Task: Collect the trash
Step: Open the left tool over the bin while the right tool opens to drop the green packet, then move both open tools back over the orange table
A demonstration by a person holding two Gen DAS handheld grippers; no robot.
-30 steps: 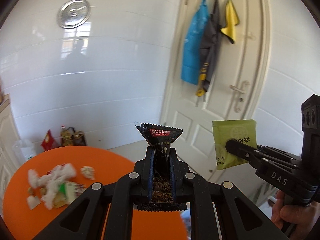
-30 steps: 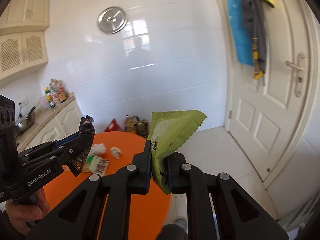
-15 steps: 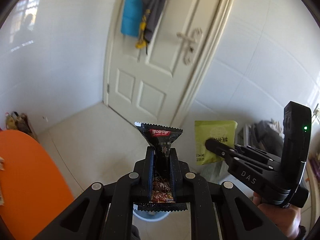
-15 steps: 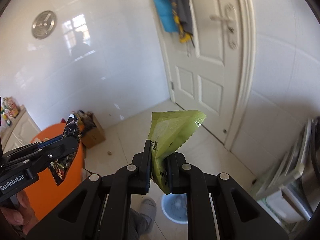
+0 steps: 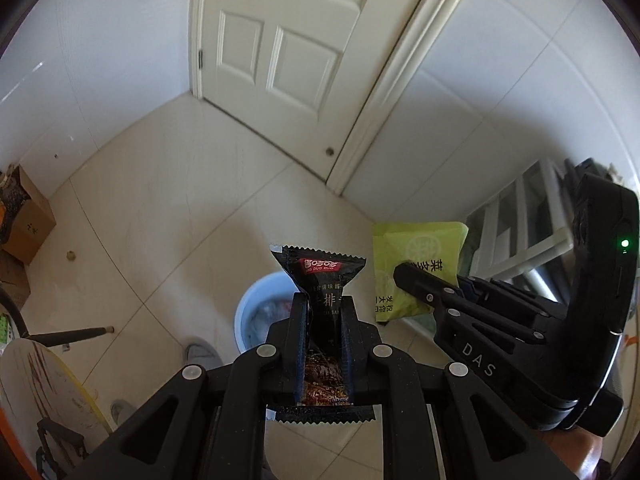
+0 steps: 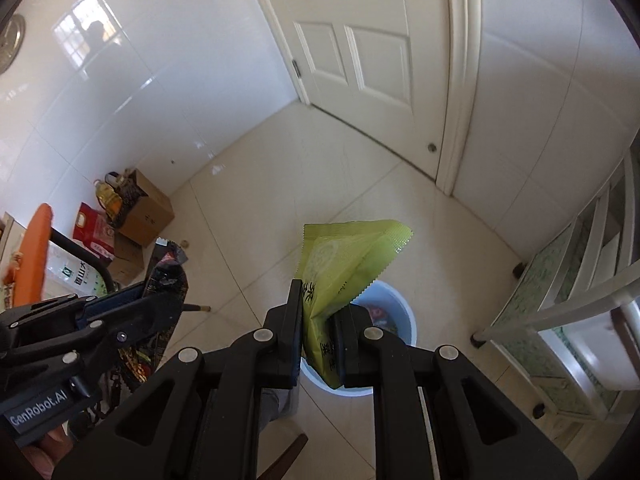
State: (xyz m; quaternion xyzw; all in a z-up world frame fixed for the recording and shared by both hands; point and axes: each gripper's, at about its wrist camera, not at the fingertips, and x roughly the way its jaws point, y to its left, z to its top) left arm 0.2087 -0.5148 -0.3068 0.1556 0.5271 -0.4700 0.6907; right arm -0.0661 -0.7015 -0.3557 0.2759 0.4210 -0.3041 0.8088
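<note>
My left gripper [image 5: 323, 304] is shut on a black snack wrapper [image 5: 320, 276] with a red label, which sticks up between its fingers. A pale blue trash bin [image 5: 256, 312] with trash in it stands on the floor just below and behind the wrapper. My right gripper [image 6: 318, 312] is shut on a green snack packet [image 6: 340, 256], held above the same bin [image 6: 394, 312]. In the left wrist view the right gripper [image 5: 404, 272] with the green packet [image 5: 416, 256] sits to the right. In the right wrist view the left gripper [image 6: 160, 296] with the black wrapper [image 6: 168, 276] is at the left.
A white door [image 5: 288, 40] and tiled walls close the corner ahead. Cardboard boxes [image 6: 146, 216] and food bags stand by the left wall. The orange table's edge [image 6: 34, 256] is at the far left. A white shelf unit [image 6: 580, 292] stands on the right. A shoe [image 5: 200, 354] shows beside the bin.
Both grippers have swung away from the orange table and tipped down toward the floor. The bin has come into view beneath them. Each wrapper has stayed gripped.
</note>
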